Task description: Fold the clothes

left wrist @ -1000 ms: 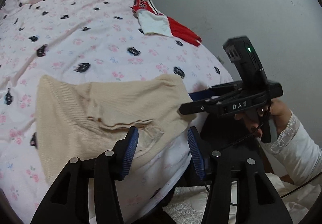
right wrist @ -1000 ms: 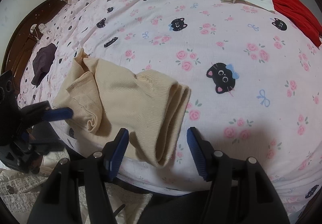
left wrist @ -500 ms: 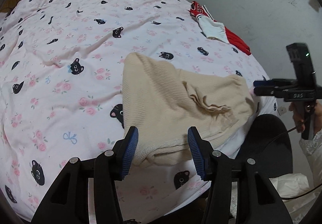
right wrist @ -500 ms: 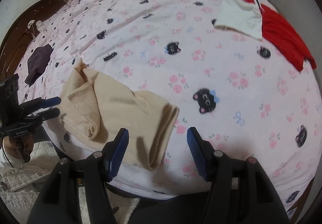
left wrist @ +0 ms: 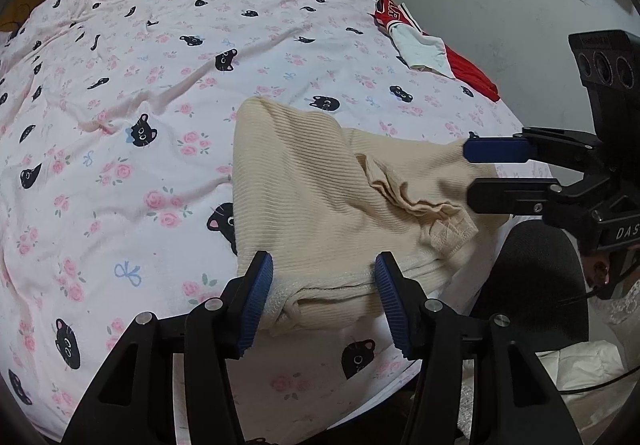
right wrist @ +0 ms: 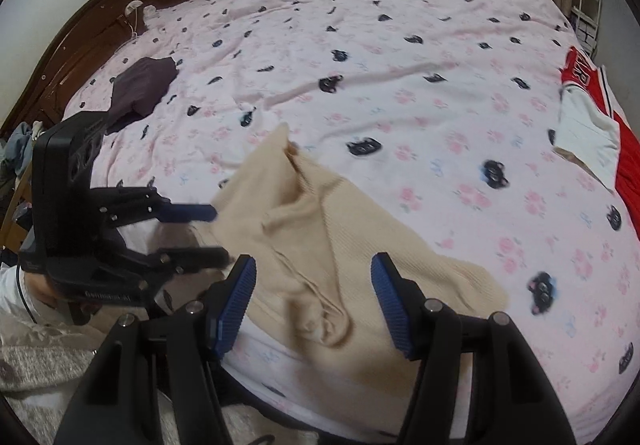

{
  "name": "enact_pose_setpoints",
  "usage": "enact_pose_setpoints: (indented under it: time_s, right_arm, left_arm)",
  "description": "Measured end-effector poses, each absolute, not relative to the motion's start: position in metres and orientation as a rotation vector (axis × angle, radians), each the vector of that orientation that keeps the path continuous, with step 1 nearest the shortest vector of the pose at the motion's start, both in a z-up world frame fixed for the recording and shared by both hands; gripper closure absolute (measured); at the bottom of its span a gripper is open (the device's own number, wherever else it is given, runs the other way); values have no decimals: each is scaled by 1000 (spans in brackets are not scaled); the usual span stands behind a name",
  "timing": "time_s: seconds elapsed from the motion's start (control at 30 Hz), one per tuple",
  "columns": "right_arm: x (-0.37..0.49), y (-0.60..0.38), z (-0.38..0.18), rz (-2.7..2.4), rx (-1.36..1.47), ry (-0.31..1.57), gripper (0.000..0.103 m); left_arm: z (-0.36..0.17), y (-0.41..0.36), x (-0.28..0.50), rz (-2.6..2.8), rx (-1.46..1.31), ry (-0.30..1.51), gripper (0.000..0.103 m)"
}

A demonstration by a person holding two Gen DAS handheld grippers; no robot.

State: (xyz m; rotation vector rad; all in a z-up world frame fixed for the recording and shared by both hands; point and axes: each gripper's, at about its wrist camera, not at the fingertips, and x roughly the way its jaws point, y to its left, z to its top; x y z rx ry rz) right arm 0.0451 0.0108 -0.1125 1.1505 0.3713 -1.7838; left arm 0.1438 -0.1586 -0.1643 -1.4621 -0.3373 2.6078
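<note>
Beige sweater [left wrist: 344,197] at the bed's [left wrist: 120,125] near edge.
Both grippers, left [left wrist: 324,297] and right [right wrist: 312,301], are held apart above it, nothing gripped.

From my right wrist view the beige top [right wrist: 320,245] and bed sheet [right wrist: 400,45] are motion-blurred. Its near hem is hidden behind the right claw [right wrist: 312,309]. The red garment [right wrist: 624,165] is cut off at the frame edge. I cannot read the lettering on it.
</note>
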Motion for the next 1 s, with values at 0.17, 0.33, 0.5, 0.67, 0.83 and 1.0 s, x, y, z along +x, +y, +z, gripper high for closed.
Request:
enact_pose_setpoints:
  time_s: [0.17, 0.33, 0.5, 0.67, 0.83, 1.0]
  right_arm:
    - [48, -8, -117, -1787, 1144, 378, 42]
    - [51, -22, -126, -1810, 1141, 415, 42]
    - [56, -32, -137, -1835, 1134, 461, 47]
    - [56, -38, -146, -1826, 1160, 482, 67]
    - [51, -36, -149, -1840, 1172, 468, 70]
    - [41, -30, -150, -1859, 1200, 433, 73]
  left_arm:
    - [-165, -158, 143, 2606, -1464, -340, 54]
    - [-166, -157, 143, 2599, -1463, -351, 48]
    - [-167, -156, 143, 2598, -1462, -348, 46]
    - [-168, -155, 143, 2598, -1461, -349, 45]
    - [-168, -155, 143, 2597, -1461, -350, 45]
    - [-169, -156, 143, 2595, -1461, -354, 45]
